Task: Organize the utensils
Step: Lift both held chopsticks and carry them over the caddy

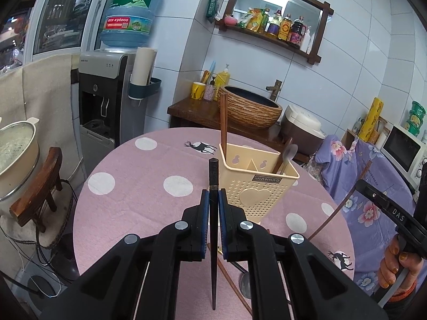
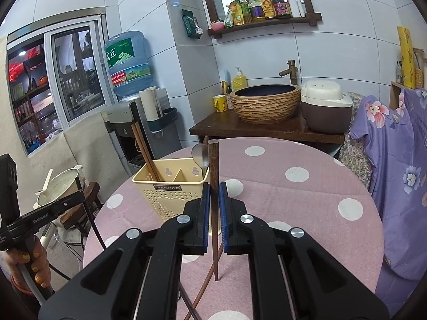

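A cream plastic utensil holder (image 1: 257, 184) stands on the pink dotted round table (image 1: 138, 186); it also shows in the right wrist view (image 2: 170, 189). It holds brown chopsticks (image 1: 223, 122) in one compartment and spoons (image 1: 287, 157) in the other. My left gripper (image 1: 213, 197) is shut on a black chopstick (image 1: 213, 176), held upright just left of the holder. My right gripper (image 2: 214, 190) is shut on a brown wooden chopstick (image 2: 213, 160), upright, right of the holder. More chopsticks (image 1: 229, 280) and a metal spoon (image 1: 244, 284) lie on the table below the left gripper.
A water dispenser (image 1: 106, 101) stands behind the table at left. A wooden counter with a basin sink (image 1: 253, 106) and a rice cooker (image 1: 301, 128) is behind. A floral purple cloth (image 2: 395, 173) covers furniture at right. A stool with a pot (image 1: 16, 154) is at left.
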Tool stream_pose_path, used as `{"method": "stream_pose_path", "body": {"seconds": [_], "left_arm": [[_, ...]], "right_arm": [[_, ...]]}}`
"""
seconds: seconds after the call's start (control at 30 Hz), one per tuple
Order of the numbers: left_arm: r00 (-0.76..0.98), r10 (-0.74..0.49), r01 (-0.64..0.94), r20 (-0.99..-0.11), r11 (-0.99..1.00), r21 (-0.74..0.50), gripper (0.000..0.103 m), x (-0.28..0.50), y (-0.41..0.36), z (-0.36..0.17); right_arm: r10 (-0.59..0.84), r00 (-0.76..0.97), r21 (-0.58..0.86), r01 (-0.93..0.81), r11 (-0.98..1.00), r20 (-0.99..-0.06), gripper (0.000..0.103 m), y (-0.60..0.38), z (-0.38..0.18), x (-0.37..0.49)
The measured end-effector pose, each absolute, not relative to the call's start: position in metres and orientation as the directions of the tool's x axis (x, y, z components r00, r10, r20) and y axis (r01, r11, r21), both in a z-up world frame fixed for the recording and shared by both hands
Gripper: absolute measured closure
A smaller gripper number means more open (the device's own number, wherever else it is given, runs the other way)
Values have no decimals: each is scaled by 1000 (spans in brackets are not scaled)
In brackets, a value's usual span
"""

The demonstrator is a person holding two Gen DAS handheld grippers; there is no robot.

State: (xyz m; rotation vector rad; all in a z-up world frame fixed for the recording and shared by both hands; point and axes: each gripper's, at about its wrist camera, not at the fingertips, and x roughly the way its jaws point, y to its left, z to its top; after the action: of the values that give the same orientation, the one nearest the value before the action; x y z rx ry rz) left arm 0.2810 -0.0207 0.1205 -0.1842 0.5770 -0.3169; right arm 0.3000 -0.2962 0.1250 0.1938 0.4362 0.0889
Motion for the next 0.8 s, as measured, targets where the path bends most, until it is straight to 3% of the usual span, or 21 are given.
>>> {"method": "stream_pose_path", "body": {"seconds": [0.5,0.8], "left_arm": [[814,-358,265,-458,930,-255,95,280,-15,143],[823,-407,320,-397,909,-269,95,284,-15,191]], "right_arm": [[160,900,218,-74,973,-405,95,-294,139,303],[212,904,242,-127,962,-370,95,-290,180,314]]}}
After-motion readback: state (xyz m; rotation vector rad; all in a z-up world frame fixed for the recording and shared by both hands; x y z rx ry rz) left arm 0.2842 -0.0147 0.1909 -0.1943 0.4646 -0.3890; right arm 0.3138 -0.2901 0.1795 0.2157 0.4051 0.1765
